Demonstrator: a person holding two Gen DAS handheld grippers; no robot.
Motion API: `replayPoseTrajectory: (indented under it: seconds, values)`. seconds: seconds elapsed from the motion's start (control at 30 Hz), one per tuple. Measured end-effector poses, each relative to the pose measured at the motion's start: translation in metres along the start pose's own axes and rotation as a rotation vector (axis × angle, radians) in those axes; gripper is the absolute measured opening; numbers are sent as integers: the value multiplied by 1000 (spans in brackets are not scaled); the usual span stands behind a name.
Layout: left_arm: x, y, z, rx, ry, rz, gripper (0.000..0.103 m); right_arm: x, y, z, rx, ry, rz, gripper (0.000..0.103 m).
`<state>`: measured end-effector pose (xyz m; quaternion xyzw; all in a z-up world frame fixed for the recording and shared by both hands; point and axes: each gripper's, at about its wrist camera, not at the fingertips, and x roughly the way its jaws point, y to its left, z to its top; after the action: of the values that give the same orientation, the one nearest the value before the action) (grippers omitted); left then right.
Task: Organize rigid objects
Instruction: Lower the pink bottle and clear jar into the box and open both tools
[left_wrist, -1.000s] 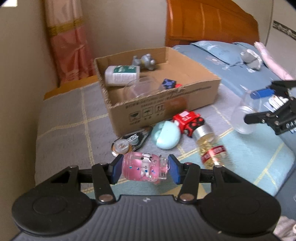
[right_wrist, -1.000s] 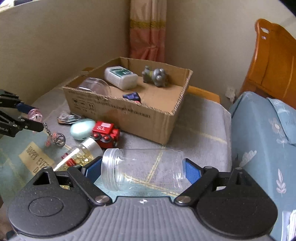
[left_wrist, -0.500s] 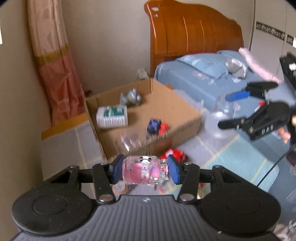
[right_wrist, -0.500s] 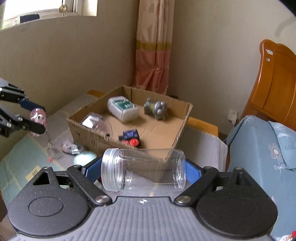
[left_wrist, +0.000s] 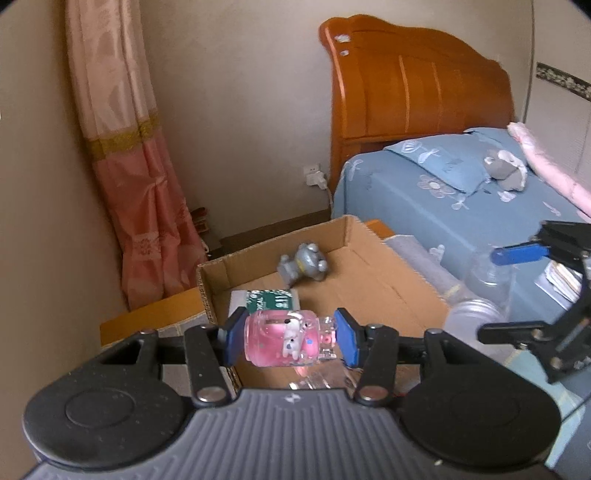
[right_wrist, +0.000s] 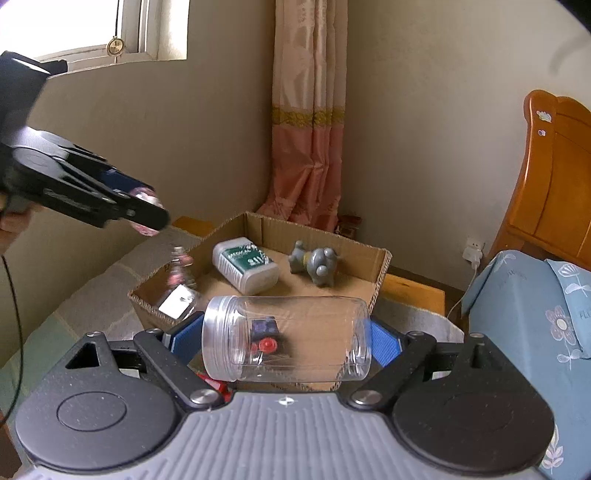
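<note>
Both grippers tilt downward over the cardboard box (right_wrist: 384, 264), each gripping

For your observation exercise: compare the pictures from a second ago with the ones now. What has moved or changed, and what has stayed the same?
Both grippers have risen from the bedspread toward the cardboard box. The left gripper still clamps the pink charm, its chain dangling over the box; the right gripper still holds the clear jar sideways. Nothing was released. The white bottle and grey figurine lie unmoved in the box.

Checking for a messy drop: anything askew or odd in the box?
Mostly tidy. The white bottle and the grey toy animal lie on their sides in the cardboard box, and a clear jar leans in its near corner. Nothing spilled or broken.
</note>
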<state>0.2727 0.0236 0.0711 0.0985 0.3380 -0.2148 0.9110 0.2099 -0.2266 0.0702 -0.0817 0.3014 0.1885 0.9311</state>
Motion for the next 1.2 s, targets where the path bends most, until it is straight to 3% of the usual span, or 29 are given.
replayPoseTrajectory:
  seconds: [0.1, 0.13, 0.17, 0.23, 0.7, 0.97, 1.0, 1.2]
  values:
    - [14, 5, -5, -26, 11, 9, 52, 8, -1, 6, -2, 5, -1, 93]
    - [17, 6, -8, -41, 14, -1, 62, 10, -1, 7, -1, 7, 0, 93]
    - [20, 7, -11, -58, 23, -19, 81, 12, -1, 9, 1, 9, 2, 93]
    - [21, 8, -19, -71, 18, -27, 95, 17, -1, 12, 5, 15, 1, 93]
    - [-11, 14, -63, -113, 16, 49, 98, 78, -11, 55, 53, 116, -38, 93]
    - [-31, 16, -83, -126, -14, 80, 99, 114, -8, 73, 67, 151, -113, 95]
    - [-32, 17, -85, -131, -12, 87, 99, 117, -8, 73, 71, 157, -124, 102]
    - [-41, 17, -96, -137, -13, 122, 99, 109, -4, 66, 75, 170, -124, 103]
